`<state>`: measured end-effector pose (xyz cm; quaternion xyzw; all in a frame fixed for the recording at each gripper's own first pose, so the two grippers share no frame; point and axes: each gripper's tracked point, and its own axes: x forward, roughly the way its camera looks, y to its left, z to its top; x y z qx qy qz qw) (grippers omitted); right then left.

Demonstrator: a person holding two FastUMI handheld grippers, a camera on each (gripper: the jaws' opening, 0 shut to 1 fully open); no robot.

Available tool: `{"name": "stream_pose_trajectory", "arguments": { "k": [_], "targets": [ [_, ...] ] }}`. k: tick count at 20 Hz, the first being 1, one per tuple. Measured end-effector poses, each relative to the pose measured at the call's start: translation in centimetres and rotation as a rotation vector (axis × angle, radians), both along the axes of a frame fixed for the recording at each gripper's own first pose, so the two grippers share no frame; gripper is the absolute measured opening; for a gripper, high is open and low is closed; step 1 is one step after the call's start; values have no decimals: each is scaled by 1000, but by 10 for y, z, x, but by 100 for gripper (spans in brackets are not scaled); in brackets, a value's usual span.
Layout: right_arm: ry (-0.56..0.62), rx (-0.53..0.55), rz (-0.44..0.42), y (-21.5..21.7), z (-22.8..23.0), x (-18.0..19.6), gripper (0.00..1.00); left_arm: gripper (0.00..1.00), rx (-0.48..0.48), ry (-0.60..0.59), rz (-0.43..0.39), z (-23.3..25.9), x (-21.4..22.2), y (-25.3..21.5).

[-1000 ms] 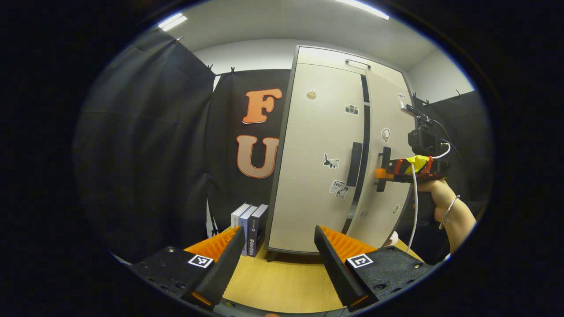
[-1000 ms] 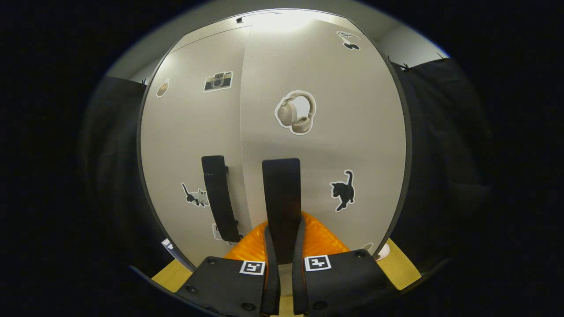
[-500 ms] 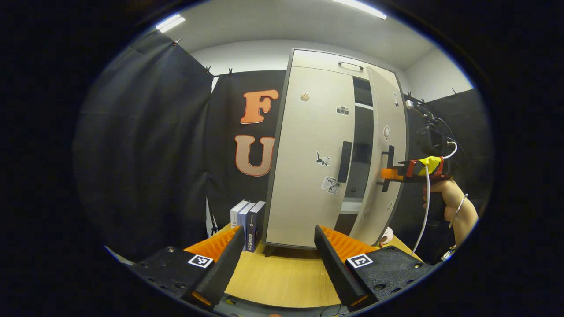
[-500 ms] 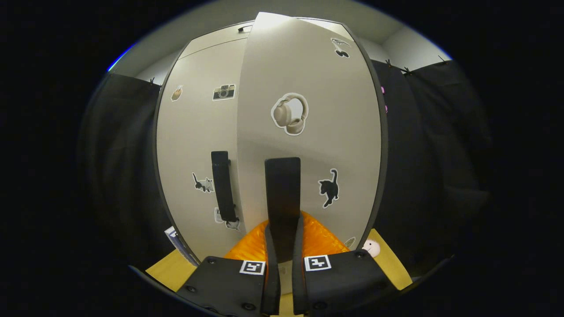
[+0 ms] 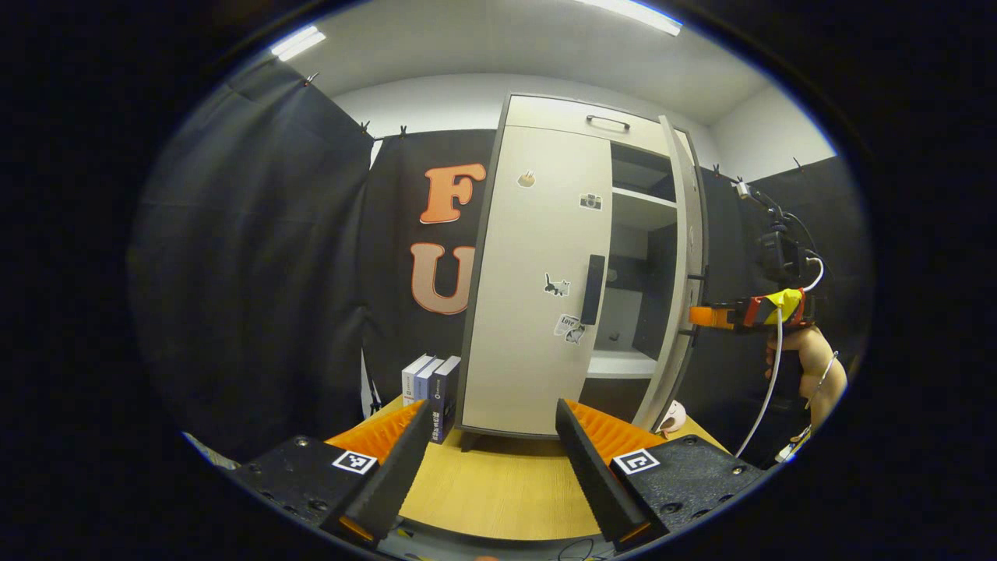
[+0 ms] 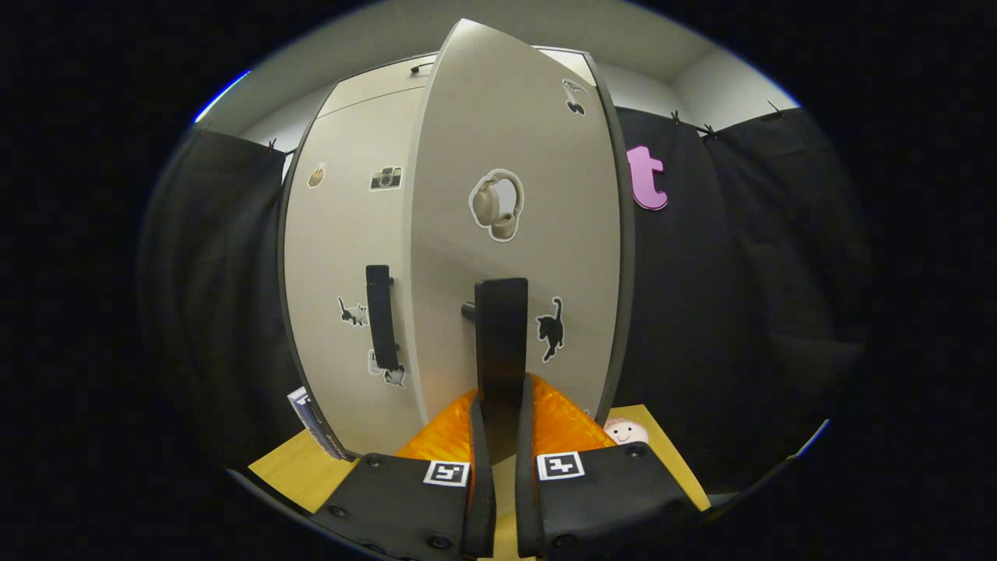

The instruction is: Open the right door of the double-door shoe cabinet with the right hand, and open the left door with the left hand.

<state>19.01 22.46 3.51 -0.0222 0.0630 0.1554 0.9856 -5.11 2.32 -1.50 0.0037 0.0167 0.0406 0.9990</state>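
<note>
We've got the right gripper (image 6: 498,436) clamped on the right door's handle (image 6: 501,335), door (image 6: 514,234) about half open, left gripper (image 5: 491,460) spread idle short of the closed left door (image 5: 537,273); an off-arc pull could slip the handle.

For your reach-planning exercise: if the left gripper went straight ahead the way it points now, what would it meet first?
Probably the closed left door of the shoe cabinet, low down; the left gripper is open, over bare table. Depth is unclear.
</note>
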Motion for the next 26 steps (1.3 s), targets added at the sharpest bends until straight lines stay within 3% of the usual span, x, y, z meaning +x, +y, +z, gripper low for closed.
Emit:
{"name": "stream_pose_trajectory", "arguments": {
  "k": [9,11,18,19,20,26],
  "targets": [
    [2,40,-16,-22,1,-7,18,95,4,5,-25,1,1,-45],
    [-8,44,-36,-28,2,-7,8,95,2,1,-23,2,2,-53],
    [-2,52,-36,-43,3,-3,8,95,-16,14,-21,-2,10,-86],
    [-5,46,-37,-47,3,-2,8,92,-11,16,-22,-3,13,-91],
    [-6,41,-39,-50,3,-1,8,95,-3,15,-21,-2,14,-95],
    [6,53,-42,-65,3,3,8,95,6,10,-24,1,26,-122]
  ]
}}
